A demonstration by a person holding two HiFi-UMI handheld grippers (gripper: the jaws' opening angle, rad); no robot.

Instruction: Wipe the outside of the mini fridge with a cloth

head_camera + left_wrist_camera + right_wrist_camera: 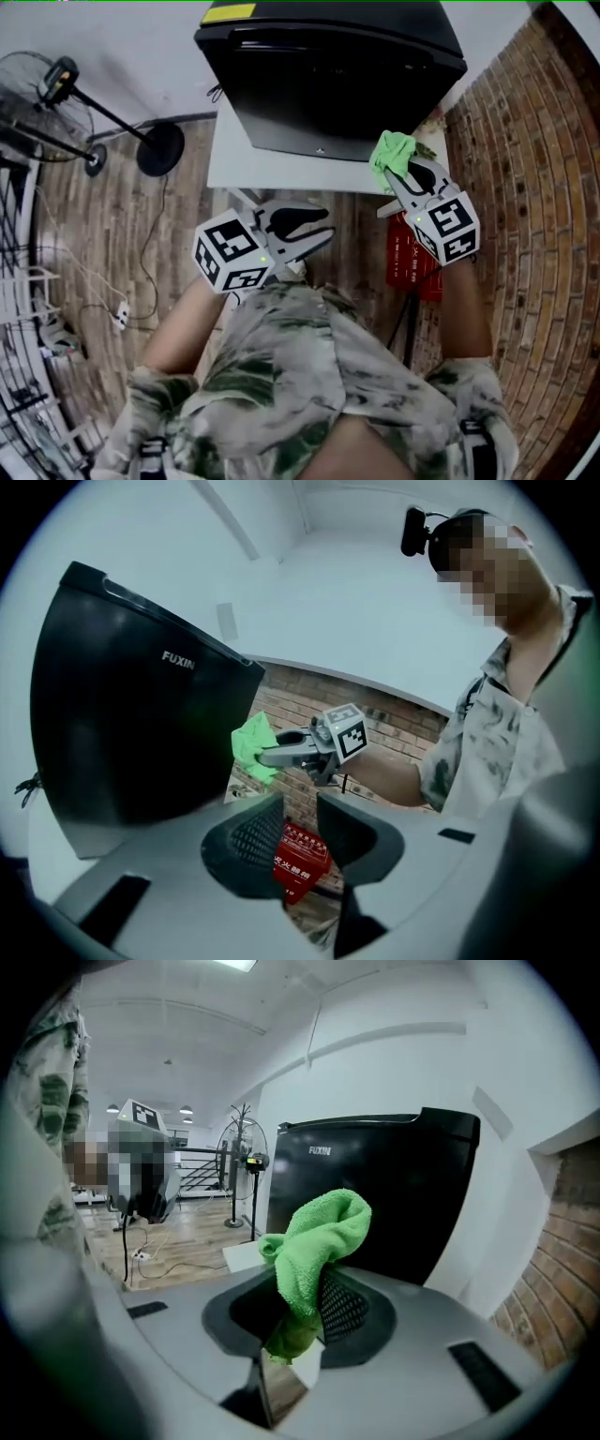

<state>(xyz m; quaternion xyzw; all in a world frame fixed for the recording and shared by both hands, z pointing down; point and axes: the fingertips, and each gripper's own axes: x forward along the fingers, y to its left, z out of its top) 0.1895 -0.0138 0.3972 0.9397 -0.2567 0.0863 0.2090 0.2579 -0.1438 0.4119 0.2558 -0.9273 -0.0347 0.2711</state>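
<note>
Mini fridge (328, 75) (122, 733) (394, 1194): black, door shut, standing on a low white platform (244, 159) against a white wall. The door bears the lettering FUXIN near its upper edge, and a yellow label (228, 12) lies on the top panel.

Cloth (392, 155) (253, 745) (314, 1241): green terry, bunched, pinched between the jaws of the right gripper (403, 173) (277, 752) (300, 1312). Its free end stands up above the jaw tips and a short tail hangs below them. In the head view the cloth lies at the fridge's front corner on the person's right, over the platform edge. The left gripper view shows it just beside the door's edge; whether it touches the fridge cannot be told.

Left gripper (314, 230) (300, 832): jaws parted with nothing between them, held in front of the person's torso, below the platform and apart from the fridge. Through the gap a red box (412, 262) (300, 860) shows on the floor beyond. In the head view this box lies partly under the right gripper's marker cube.

Surroundings: brick wall (525, 187) (375, 710) on the person's right; wooden floor (112, 216) on the left, with a standing fan (56, 84) (251, 1162) and a power strip (122, 314) with trailing cable. The person's leaf-patterned shirt (300, 375) fills the lower part of the head view.
</note>
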